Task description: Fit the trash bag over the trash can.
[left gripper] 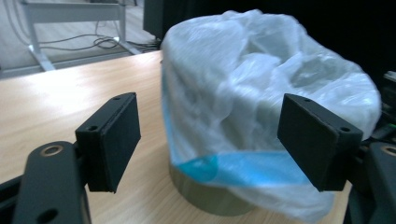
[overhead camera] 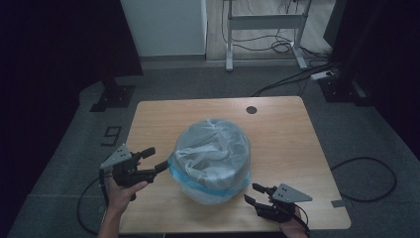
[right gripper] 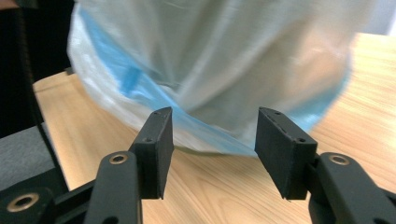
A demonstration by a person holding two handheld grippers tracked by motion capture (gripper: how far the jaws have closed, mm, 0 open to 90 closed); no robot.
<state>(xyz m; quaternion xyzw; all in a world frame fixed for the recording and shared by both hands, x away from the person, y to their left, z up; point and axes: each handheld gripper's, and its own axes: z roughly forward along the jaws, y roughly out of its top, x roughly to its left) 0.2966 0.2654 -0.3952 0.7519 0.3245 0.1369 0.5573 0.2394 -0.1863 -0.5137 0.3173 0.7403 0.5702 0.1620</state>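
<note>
A round container [left gripper: 210, 198] stands in the middle of the wooden table [overhead camera: 282, 134], draped in a translucent plastic bag [overhead camera: 210, 158] with a blue band near its lower edge. My left gripper [overhead camera: 157, 159] is just left of the bag, open, its tips close to the blue band. In the left gripper view the bag [left gripper: 261, 93] rises beyond the wide-apart jaws of the left gripper [left gripper: 210, 135], with nothing between them. My right gripper [overhead camera: 251, 193] is near the table's front edge, right of the bag's base, open. In the right gripper view the bag [right gripper: 224, 56] hangs just ahead of the right gripper [right gripper: 212, 144].
A dark cable hole [overhead camera: 251, 109] sits in the far part of the tabletop. Behind the table stand a white desk frame [overhead camera: 265, 22] and a white cabinet [overhead camera: 163, 27]. Cables [overhead camera: 366, 178] and a power strip [overhead camera: 322, 75] lie on the grey floor.
</note>
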